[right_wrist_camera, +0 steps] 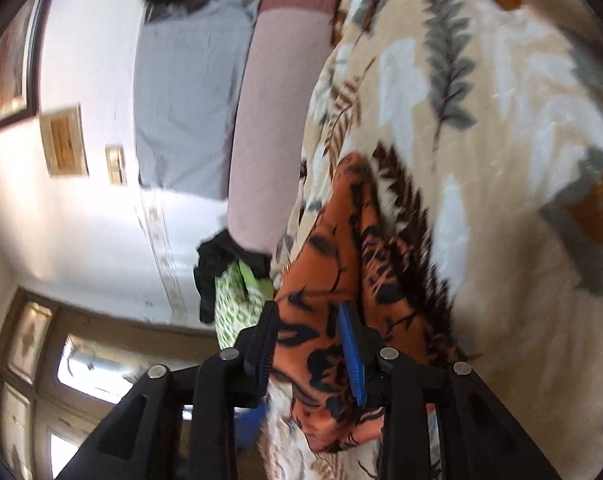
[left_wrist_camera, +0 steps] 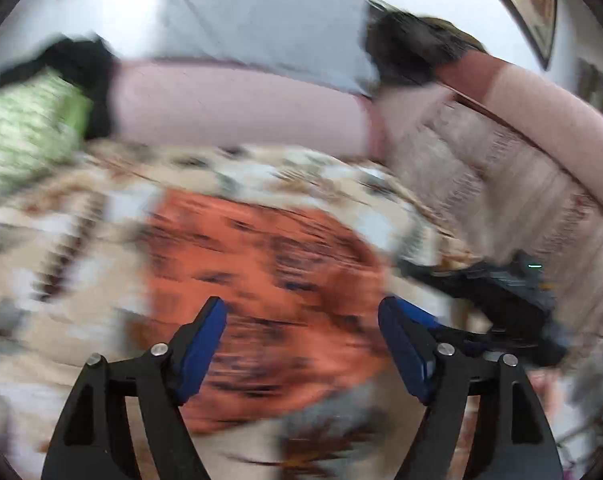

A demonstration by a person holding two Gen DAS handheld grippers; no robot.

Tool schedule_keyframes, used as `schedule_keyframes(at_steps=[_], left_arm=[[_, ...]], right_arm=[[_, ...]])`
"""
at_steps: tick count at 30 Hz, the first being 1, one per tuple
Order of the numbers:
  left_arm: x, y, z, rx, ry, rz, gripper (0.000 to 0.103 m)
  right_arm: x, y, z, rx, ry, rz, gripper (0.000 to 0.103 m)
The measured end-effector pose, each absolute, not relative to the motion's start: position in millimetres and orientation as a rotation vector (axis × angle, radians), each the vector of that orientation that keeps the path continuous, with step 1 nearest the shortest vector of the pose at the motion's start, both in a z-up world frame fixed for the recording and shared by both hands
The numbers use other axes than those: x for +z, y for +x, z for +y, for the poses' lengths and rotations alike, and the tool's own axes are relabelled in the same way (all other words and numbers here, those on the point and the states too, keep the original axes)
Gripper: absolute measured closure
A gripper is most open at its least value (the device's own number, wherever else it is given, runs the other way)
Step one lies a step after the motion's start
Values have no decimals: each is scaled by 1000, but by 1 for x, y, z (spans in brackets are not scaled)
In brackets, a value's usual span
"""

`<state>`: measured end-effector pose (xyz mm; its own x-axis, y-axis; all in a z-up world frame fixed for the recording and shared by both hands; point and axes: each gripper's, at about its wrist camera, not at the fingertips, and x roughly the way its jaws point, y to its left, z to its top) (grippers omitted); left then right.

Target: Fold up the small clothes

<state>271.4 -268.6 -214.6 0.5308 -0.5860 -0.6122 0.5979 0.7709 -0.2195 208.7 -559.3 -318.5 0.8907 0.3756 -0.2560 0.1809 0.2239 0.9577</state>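
Note:
An orange garment with a black print (left_wrist_camera: 269,280) lies on a leaf-patterned blanket (left_wrist_camera: 61,240); the left wrist view is blurred. My left gripper (left_wrist_camera: 301,308) hovers over the garment, its jaws wide open with nothing between the pads. In the right wrist view, which is rolled sideways, the same orange garment (right_wrist_camera: 333,272) lies on the blanket (right_wrist_camera: 501,160). My right gripper (right_wrist_camera: 307,308) stands partly open at the garment's near end. Orange cloth shows between its fingers, and the pads do not visibly press on it. A dark blurred shape at the right of the left wrist view looks like the right gripper's body (left_wrist_camera: 501,300).
A green-and-white patterned cloth (left_wrist_camera: 25,136) and a black cloth (left_wrist_camera: 81,64) lie at the blanket's far edge. A pink bolster (left_wrist_camera: 237,104) and a grey pillow (left_wrist_camera: 261,20) stand against the white wall. Framed pictures (right_wrist_camera: 5,72) hang there.

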Motion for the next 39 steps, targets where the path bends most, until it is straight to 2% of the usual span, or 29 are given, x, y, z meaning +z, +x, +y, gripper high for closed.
schedule_keyframes(at_steps=[1, 2, 8, 11, 19, 21, 22, 23, 27, 28, 31, 36, 39], left_arm=[[-220, 276, -260, -662, 33, 731, 24], [-228, 282, -253, -614, 41, 755, 24], [-294, 311, -224, -494, -24, 964, 24], [-303, 315, -229, -514, -20, 1012, 24], [-306, 309, -240, -559, 47, 1029, 24], [-309, 307, -240, -568, 39, 1039, 24], [-308, 306, -236, -573, 35, 1041, 24], [-309, 306, -236, -576, 35, 1039, 24], [-301, 303, -233, -584, 15, 1013, 24], [-299, 302, -231, -586, 10, 1002, 24], [-300, 303, -232, -571, 44, 997, 24], [-306, 308, -231, -572, 13, 1024, 24], [-295, 307, -226, -556, -2, 950, 24]], right_arm=[[-316, 212, -555, 136, 1334, 512, 39], [-314, 214, -550, 133, 1317, 524, 32], [-285, 211, -531, 44, 1144, 490, 32], [-271, 220, -510, -15, 989, 519, 27], [-282, 254, -462, -219, 735, 722, 27], [-284, 254, -457, -275, 652, 727, 34], [-286, 251, -461, -303, 652, 712, 60], [-286, 249, -466, -301, 674, 705, 68], [-282, 226, -491, -242, 853, 604, 79], [-276, 220, -492, -239, 861, 579, 84], [-263, 197, -499, -217, 879, 525, 86], [-296, 213, -510, -274, 885, 711, 86], [-302, 220, -511, -284, 849, 771, 87]])
